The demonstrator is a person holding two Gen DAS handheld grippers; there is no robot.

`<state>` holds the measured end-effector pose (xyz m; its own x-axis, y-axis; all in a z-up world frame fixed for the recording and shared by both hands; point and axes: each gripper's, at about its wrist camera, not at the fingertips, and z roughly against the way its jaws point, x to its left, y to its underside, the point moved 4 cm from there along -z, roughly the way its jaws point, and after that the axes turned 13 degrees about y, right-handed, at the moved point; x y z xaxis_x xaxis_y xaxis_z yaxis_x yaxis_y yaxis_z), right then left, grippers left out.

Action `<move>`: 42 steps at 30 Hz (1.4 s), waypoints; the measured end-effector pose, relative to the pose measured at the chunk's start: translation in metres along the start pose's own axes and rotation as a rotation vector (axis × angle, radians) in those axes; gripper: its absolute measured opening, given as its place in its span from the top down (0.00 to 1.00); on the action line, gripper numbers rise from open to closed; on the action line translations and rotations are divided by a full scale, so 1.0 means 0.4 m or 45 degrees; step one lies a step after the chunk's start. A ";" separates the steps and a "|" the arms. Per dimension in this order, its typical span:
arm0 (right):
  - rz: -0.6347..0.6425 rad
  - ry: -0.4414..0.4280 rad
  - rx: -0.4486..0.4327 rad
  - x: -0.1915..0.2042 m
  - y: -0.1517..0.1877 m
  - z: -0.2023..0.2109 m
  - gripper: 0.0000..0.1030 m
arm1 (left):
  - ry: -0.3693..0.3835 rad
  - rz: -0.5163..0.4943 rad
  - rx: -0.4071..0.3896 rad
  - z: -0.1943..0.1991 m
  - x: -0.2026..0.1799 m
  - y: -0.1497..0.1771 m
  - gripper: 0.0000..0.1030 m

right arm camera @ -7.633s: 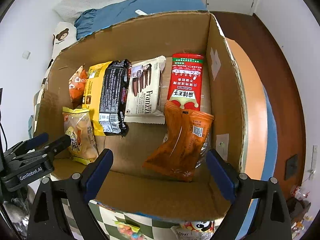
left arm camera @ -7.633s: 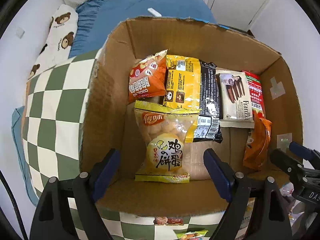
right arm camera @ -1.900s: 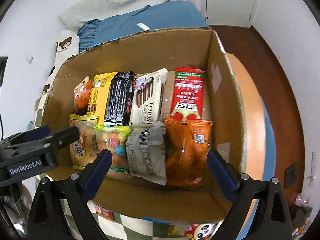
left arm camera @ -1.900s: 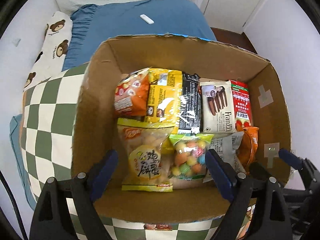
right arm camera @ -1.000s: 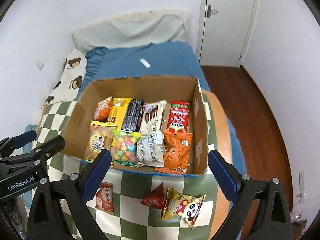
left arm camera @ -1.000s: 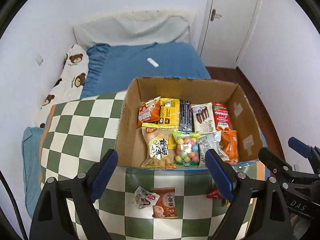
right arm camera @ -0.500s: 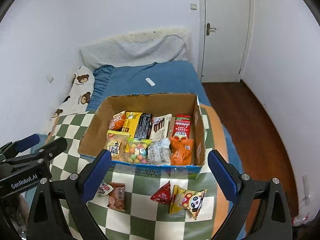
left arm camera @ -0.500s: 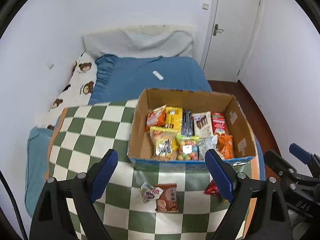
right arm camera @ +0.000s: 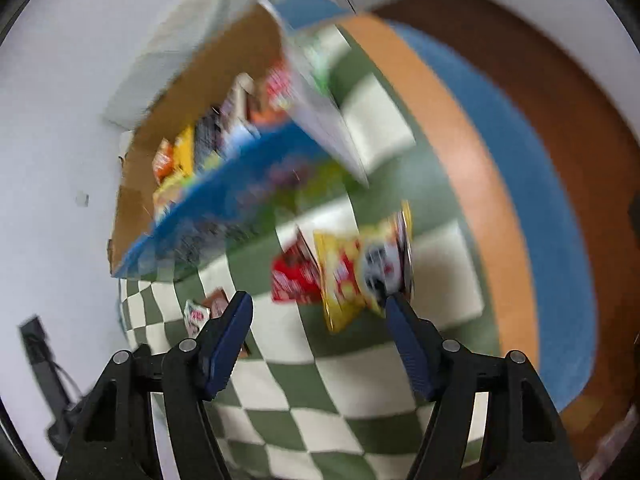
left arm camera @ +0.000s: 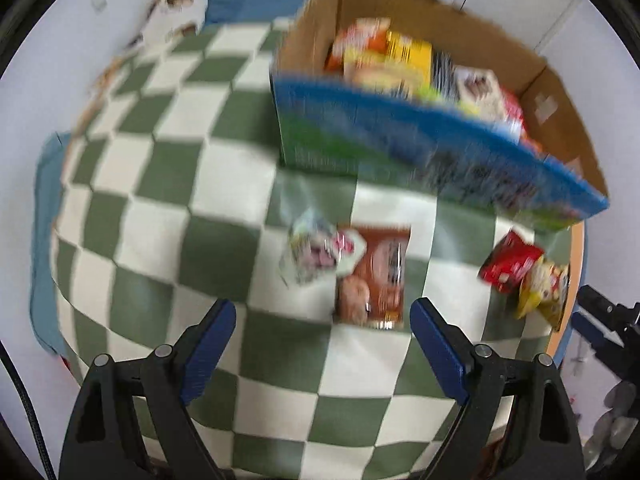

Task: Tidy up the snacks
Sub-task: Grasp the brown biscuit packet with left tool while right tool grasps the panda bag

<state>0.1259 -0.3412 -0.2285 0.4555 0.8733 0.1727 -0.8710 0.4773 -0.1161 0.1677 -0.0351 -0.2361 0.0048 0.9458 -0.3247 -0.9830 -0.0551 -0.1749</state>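
A cardboard box (left arm camera: 420,156) with a blue printed front holds several snack packs; it also shows in the right wrist view (right arm camera: 224,204). On the green-and-white checked cloth (left arm camera: 168,216) lie a white pack (left arm camera: 316,252), a brown pack (left arm camera: 376,276), a red pack (left arm camera: 508,264) and a yellow pack (left arm camera: 544,288). My left gripper (left arm camera: 324,340) is open and empty, just short of the brown pack. My right gripper (right arm camera: 320,320) is open and empty, close above the red pack (right arm camera: 296,276) and the yellow pack (right arm camera: 360,268). Both views are blurred.
The cloth covers a bed with a blue sheet (right arm camera: 520,184) and an orange edge (right arm camera: 468,160). Brown wooden floor (right arm camera: 560,80) lies to the right. A bear-print pillow (left arm camera: 176,12) sits at the far left. White walls surround the bed.
Both grippers have dropped from a high view over the box down towards the loose packs on the cloth in front of it. Both stay open.
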 end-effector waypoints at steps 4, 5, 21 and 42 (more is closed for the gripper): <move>-0.023 -0.030 0.111 -0.001 0.038 -0.076 0.30 | 0.006 -0.009 0.115 -0.083 -0.005 0.033 0.13; -0.032 -0.026 0.114 0.000 0.035 -0.091 0.30 | 0.009 -0.007 0.133 -0.097 -0.007 0.037 0.13; 0.192 0.403 -0.075 0.056 -0.070 -0.219 0.34 | 0.025 -0.014 0.224 -0.251 -0.057 0.000 0.13; 0.428 0.330 0.097 0.046 0.274 -0.237 0.33 | 0.106 -0.144 0.322 -0.312 -0.091 0.168 0.45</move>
<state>0.0564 -0.2636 -0.3307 0.1667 0.9792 -0.1152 -0.9856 0.1620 -0.0495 0.1243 -0.1131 -0.3521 0.1221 0.9113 -0.3933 -0.9898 0.1409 0.0192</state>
